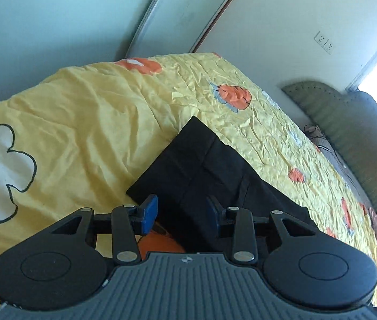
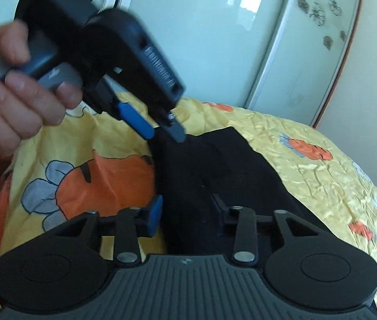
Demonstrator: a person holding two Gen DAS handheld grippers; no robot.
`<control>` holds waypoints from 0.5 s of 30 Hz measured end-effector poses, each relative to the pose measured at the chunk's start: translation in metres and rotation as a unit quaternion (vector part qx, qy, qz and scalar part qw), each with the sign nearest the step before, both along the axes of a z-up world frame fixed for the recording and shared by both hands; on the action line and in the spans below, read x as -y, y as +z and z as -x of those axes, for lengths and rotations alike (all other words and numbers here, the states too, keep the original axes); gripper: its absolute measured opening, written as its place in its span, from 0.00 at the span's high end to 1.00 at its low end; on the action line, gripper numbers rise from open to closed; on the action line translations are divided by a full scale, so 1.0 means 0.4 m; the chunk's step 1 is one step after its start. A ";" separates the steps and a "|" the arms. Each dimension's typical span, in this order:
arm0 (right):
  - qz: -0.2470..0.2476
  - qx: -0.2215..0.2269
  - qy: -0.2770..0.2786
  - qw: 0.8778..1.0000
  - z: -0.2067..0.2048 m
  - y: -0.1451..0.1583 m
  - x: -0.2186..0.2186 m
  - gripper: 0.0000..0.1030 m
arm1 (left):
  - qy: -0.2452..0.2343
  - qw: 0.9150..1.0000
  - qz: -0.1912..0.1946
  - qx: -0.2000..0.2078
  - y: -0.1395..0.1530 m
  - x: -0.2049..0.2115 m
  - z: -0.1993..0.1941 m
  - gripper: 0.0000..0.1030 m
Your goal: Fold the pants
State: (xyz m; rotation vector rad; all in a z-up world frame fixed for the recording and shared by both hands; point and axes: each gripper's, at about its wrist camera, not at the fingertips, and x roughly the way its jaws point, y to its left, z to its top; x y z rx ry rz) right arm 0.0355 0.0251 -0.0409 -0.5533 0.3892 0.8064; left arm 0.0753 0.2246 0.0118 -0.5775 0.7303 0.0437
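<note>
**Black pants folded on the bed, both grippers held above them**

The pants [image 1: 209, 170] lie on the bed, on a yellow quilt [image 1: 87, 122] printed with orange and white flowers. They are black and already folded into a compact, roughly rectangular stack; several layered edges show across the top. From the left wrist view one corner of the stack points toward the far edge of the bed, and the stack runs back toward the near edge under the gripper.

Left gripper [image 1: 182, 212]: jaws partly apart, blue pads facing each other. Nothing sits between the pads; the pants are seen through the gap, lying lower on the quilt. No contact visible. In the right wrist view the same gripper [image 2: 165, 134] appears at upper left, held by the person's hand [image 2: 15, 90], its tips tilted down over the far end of the pants. Whether the tips touch the cloth I cannot tell; that part is blurred.

Right gripper [image 2: 187, 212]: jaws partly apart, nothing clamped. The pants [image 2: 215, 170] fill the gap behind the pads, and no fabric is pinched.

Surroundings: pale green sliding wardrobe doors [image 1: 55, 18] stand behind the far edge of the bed. A double wall socket [image 1: 324, 42] sits on the white wall to the right. A green padded headboard [image 1: 348, 122] runs along the right-hand end of the bed.
</note>
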 end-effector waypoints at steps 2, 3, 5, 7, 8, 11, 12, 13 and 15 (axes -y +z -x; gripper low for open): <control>0.005 -0.001 -0.008 1.000 -0.006 -0.011 -0.007 0.74 | 0.006 1.000 0.002 -0.006 -0.008 0.002 -0.009 0.59; 0.006 -0.004 -0.010 1.000 -0.008 -0.013 -0.008 0.76 | 0.009 1.000 0.002 -0.009 -0.015 0.001 -0.014 0.59; 0.010 -0.001 -0.011 1.000 -0.009 -0.018 -0.014 0.79 | 0.013 1.000 0.010 -0.010 -0.026 -0.005 -0.015 0.60; 0.016 0.004 -0.009 1.000 -0.003 -0.022 -0.020 0.84 | 0.019 1.000 0.013 -0.009 -0.030 -0.006 -0.018 0.67; 0.018 0.010 -0.009 1.000 -0.002 -0.025 -0.028 0.85 | 0.021 1.000 0.010 -0.008 -0.028 -0.006 -0.017 0.69; 0.013 0.005 -0.007 1.000 -0.007 -0.029 -0.033 0.86 | 0.026 1.000 0.000 -0.002 -0.025 -0.005 -0.014 0.95; 0.008 0.002 -0.007 1.000 -0.010 -0.030 -0.033 0.87 | 0.033 0.999 -0.003 0.000 -0.024 -0.006 -0.011 0.98; 0.002 -0.003 -0.007 1.000 -0.014 -0.029 -0.034 0.88 | 0.044 0.999 -0.006 0.006 -0.022 -0.008 -0.005 0.99; -0.011 -0.017 -0.004 1.000 -0.022 -0.024 -0.037 0.89 | 0.072 0.997 -0.031 0.020 -0.009 -0.009 0.011 0.99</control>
